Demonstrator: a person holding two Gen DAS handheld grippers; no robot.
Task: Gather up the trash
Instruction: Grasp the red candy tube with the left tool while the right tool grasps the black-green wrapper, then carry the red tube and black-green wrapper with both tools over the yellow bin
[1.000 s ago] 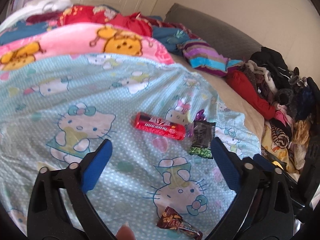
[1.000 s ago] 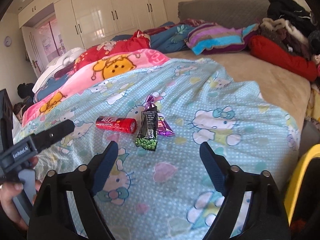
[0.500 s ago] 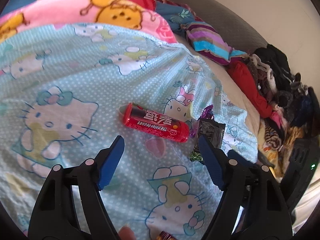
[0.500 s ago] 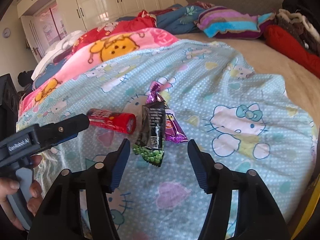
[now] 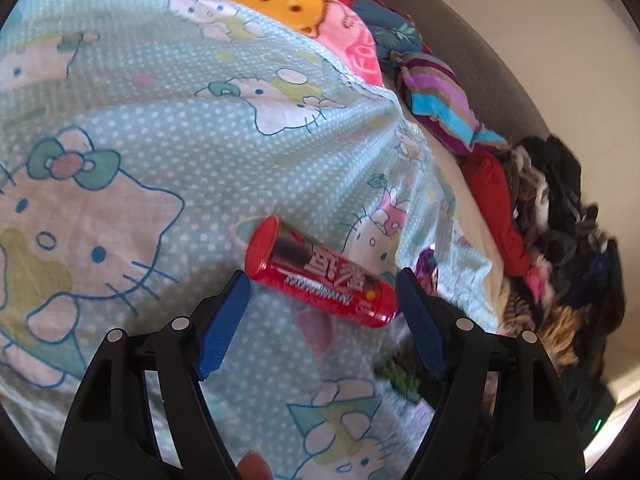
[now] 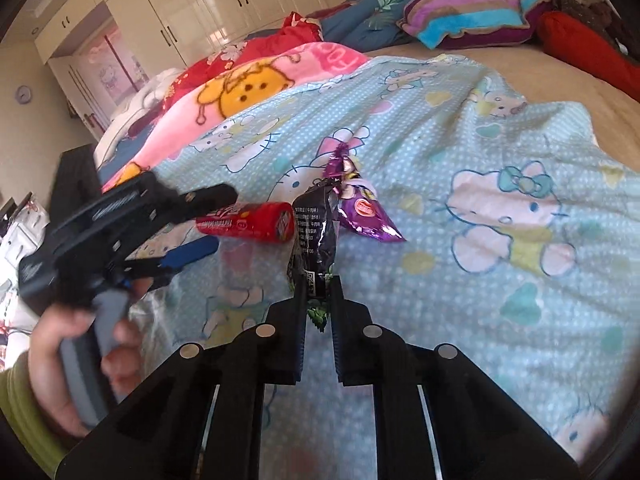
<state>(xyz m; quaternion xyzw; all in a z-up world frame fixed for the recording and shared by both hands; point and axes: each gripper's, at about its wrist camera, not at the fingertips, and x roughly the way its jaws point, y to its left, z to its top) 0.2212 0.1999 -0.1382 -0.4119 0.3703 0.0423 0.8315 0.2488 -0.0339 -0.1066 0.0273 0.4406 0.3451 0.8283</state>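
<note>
You're pinching the black wrapper [image 6: 316, 240] in your just-closed right claw [image 6: 318, 300] while your half-open left claw [image 5: 322, 312] is straddling the red tube [image 5: 320, 278], lying crosswise between its tips on the bed [image 5: 200, 160].

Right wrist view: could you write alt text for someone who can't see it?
The right gripper pinches the near end of a black snack wrapper lying on a cartoon-cat bedsheet. Beside the wrapper lie a purple wrapper and a red tube. A hand reaches the left gripper toward the tube.
</note>
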